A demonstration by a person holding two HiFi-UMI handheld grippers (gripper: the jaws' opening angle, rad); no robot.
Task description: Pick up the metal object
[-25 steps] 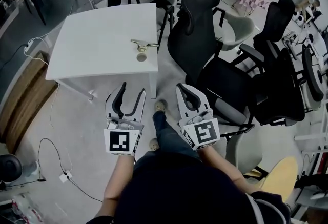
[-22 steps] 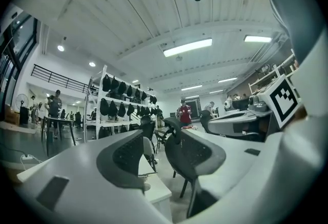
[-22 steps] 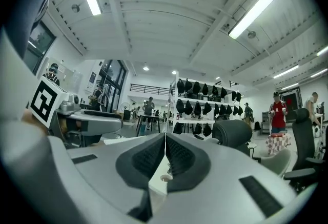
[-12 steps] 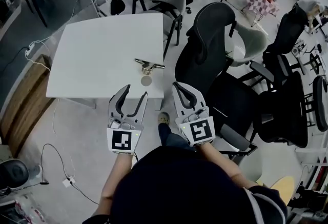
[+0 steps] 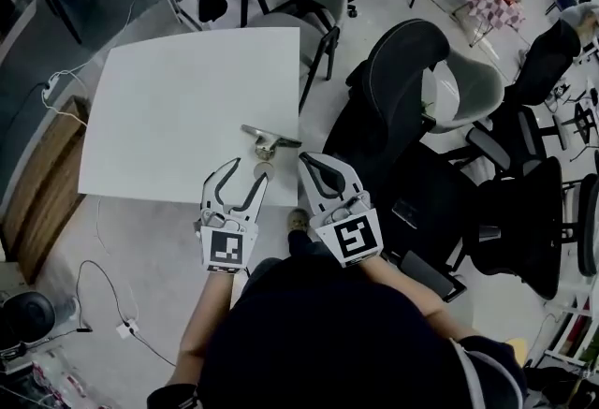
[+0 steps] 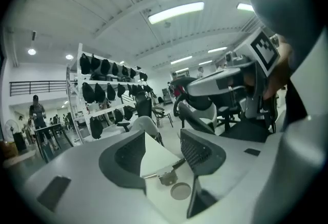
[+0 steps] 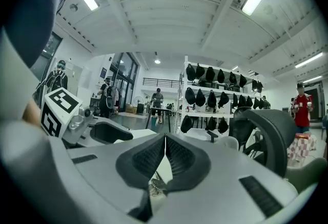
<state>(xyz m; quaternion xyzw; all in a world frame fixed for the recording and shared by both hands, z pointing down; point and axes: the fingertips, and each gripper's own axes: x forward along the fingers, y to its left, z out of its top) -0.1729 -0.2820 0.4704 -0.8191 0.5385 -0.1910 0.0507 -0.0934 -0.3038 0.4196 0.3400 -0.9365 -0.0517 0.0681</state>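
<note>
Just beyond left tongs [image 5: 243, 170] and right tongs [image 5: 305, 160] lies metal object [image 5: 268, 136].

Open office hall: swivel chairs [image 5: 404, 70], white table [image 5: 178, 108], shelf rack [image 7: 215, 87].

Right gripper [image 7: 165, 138], jaws pressed together

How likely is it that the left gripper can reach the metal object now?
Probably yes: the left gripper is open and aimed at the metal object on the table, nothing between them but a small disc lying flat.
</note>
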